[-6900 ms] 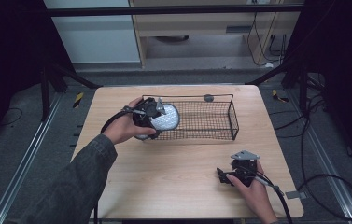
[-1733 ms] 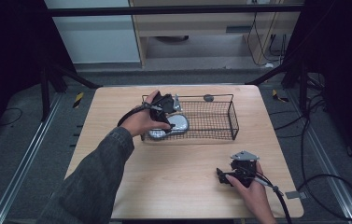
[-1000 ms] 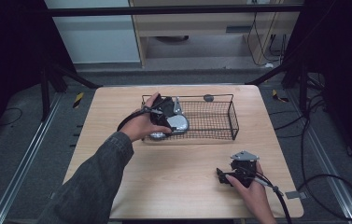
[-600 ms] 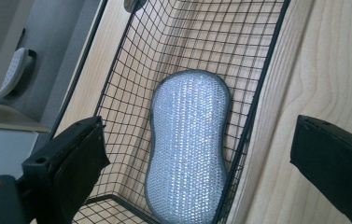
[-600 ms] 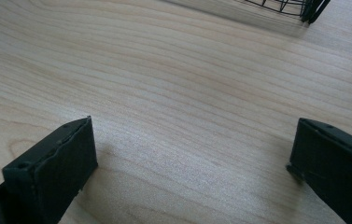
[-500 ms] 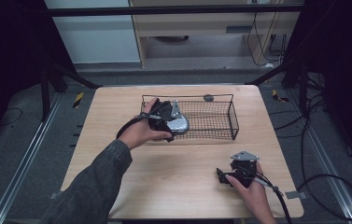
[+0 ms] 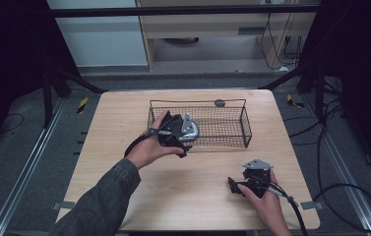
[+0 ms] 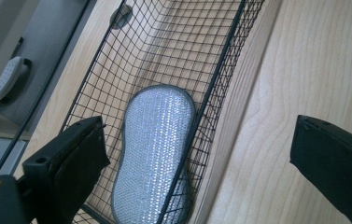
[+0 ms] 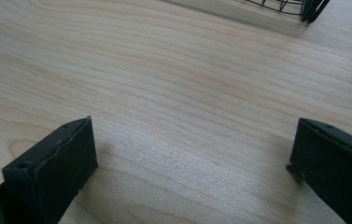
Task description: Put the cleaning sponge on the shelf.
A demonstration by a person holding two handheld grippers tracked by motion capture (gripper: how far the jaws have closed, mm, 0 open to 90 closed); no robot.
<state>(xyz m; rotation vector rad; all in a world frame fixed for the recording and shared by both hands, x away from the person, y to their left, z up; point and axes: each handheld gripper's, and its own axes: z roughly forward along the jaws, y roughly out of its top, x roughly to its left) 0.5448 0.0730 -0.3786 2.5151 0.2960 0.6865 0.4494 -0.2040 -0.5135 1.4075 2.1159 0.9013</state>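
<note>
A silver mesh scrubbing pad (image 8: 157, 149) lies flat on the floor of the black wire basket (image 7: 244, 123) at its left end. My left gripper (image 7: 175, 132) hovers over the basket's front left corner, held by a hand in a dark sleeve. In the left gripper view its jaws (image 8: 201, 140) stand wide open, apart from the pad, with the basket's front rim (image 8: 220, 60) running between them. My right gripper (image 7: 232, 184) rests on the wooden table (image 7: 124, 113) near the front right. It is open over bare wood (image 9: 192, 154) and holds nothing.
A small dark round object (image 7: 219, 103) sits on the table just behind the basket. The basket takes up the middle back of the table. Cables trail off the right side, and a cabinet stands beyond the far edge.
My left gripper carried the pad from outside the basket's left end into it, let it go, and has drawn back toward the front rim. The right gripper has stayed still.
</note>
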